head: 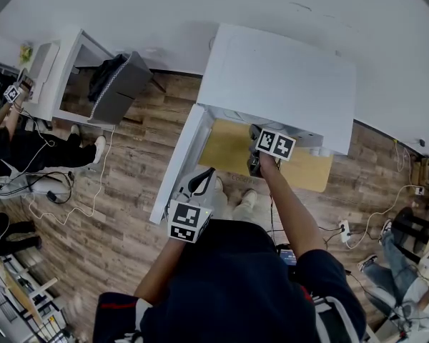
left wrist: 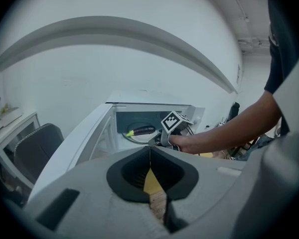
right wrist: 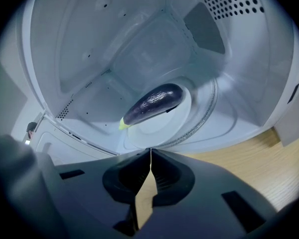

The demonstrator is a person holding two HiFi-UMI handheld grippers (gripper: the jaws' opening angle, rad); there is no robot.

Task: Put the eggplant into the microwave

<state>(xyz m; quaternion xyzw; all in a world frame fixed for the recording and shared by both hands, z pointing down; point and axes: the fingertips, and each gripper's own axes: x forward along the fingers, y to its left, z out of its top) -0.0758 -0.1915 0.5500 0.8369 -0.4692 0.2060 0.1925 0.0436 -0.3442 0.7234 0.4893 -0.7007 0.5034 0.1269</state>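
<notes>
eggplant [right wrist: 152, 103] inside microwave [right wrist: 139, 49], both jaw pairs closed

The eggplant lies on a white plate [right wrist: 162, 126] on the glass turntable [right wrist: 214, 118], green stem end nearer the opening. Cavity walls stand well apart from the plate. Right hand-held gripper [right wrist: 150, 151] is at the cavity mouth over the desk [right wrist: 269, 148], jaws together, empty. Left hand-held gripper [left wrist: 150, 148] is back beside the open door [head: 177, 164], jaws together, empty.

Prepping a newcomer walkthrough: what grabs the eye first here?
The dark purple eggplant lies on a white plate inside the microwave, in the middle of the right gripper view. The right gripper sits at the cavity's mouth, jaws shut and empty. The left gripper, also shut on nothing, is held back, facing the microwave past its open door.
</notes>
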